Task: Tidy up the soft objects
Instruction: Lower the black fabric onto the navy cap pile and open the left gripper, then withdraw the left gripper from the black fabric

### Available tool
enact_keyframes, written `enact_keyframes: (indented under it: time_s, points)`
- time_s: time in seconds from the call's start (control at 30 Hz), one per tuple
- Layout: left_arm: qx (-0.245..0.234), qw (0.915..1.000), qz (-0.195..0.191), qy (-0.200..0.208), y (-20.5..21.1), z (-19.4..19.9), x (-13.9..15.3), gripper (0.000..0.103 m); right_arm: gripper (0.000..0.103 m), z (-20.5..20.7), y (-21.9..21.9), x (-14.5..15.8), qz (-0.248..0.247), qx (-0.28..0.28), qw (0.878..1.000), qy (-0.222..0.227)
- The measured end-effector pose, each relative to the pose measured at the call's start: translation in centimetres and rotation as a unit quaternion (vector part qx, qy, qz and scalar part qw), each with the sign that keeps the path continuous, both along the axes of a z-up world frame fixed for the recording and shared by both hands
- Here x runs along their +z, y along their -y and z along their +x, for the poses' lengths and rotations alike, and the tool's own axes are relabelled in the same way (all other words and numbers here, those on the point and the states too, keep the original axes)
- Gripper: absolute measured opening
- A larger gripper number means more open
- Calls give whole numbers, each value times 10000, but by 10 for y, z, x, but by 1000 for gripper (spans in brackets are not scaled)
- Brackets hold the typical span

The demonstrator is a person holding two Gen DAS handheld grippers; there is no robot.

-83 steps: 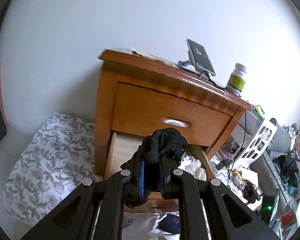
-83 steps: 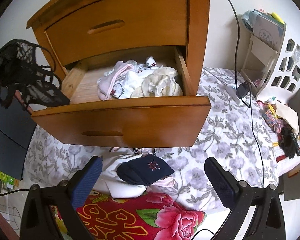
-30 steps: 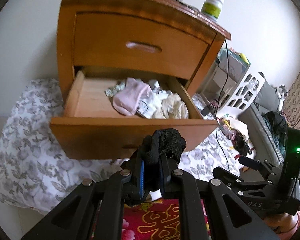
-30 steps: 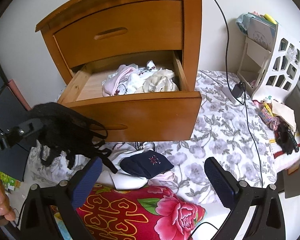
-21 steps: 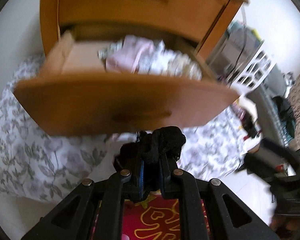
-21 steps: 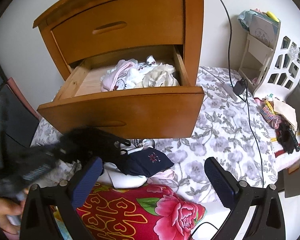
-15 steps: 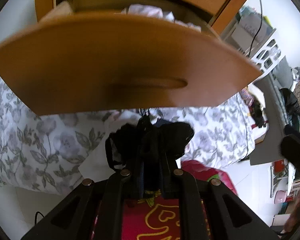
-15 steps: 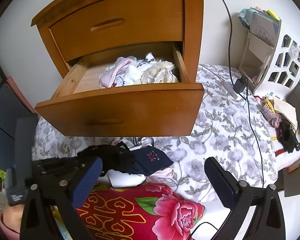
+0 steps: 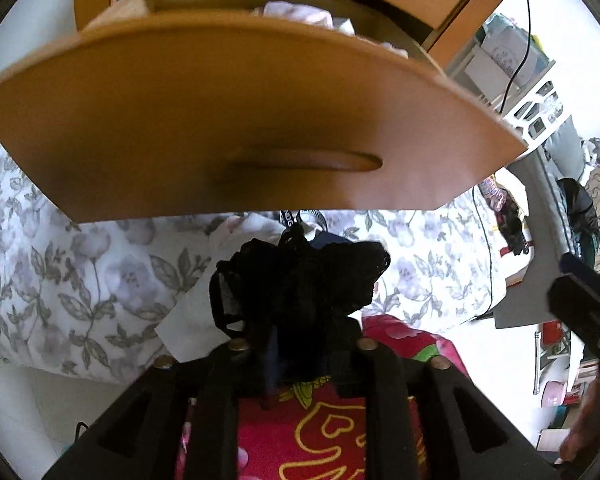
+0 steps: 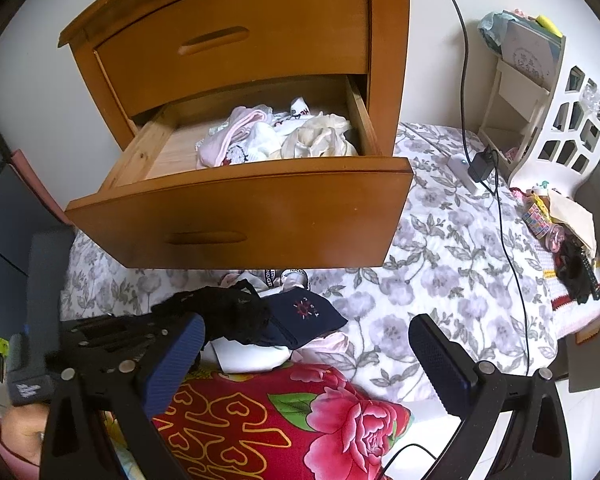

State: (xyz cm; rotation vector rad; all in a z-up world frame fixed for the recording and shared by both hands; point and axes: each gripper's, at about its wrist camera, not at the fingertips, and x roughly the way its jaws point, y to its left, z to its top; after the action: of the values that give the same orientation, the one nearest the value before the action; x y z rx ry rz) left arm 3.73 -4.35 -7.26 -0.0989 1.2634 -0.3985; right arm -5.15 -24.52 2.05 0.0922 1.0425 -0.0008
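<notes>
A black lace garment (image 9: 300, 276) lies bunched between the fingers of my left gripper (image 9: 300, 320), whose jaws are opening. The lace rests on a small pile of clothes on the bed, draped over a navy garment (image 10: 304, 312) and white cloth (image 10: 252, 354). In the right wrist view the black lace garment (image 10: 220, 308) spreads out from the left. My right gripper (image 10: 306, 322) hangs above the pile, wide open and holding nothing. Just behind the pile, the nightstand's lower drawer (image 10: 240, 216) stands pulled out, with pale soft clothes (image 10: 276, 140) inside.
A red flowered blanket (image 10: 280, 412) lies under both grippers, on a grey floral bedspread (image 10: 440, 280). The drawer front overhangs the pile. A white shelf rack (image 10: 560, 108), a charger with cable (image 10: 482, 164) and small clutter (image 10: 572, 256) sit to the right. A hand (image 10: 20, 428) shows at the lower left.
My left gripper dropped from drawer height to the pile on the bed with the black lace, and its fingers have now spread apart. The right gripper stayed put.
</notes>
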Motion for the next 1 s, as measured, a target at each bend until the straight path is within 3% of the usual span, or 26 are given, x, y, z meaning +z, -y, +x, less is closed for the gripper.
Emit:
enact_keyframes:
  time_s: [0.3,0.63,0.93,1.0]
  points:
    - [312,9979,-323,457,-28,-4,46,43,103,-2,-1,2,-14,10,10000,26]
    - [817,9883,-135,1284,-61,-11,96,56,103,-2,-6,4,-32,60,10000,27]
    - [879,9873,71,1320,-64,-8,97,59,103,0,-9,1,-34,101,9999,-16]
    - [879,9875,112,1300,-64,-10,95,72,103,0,-9,1,-34,113,9999,-20]
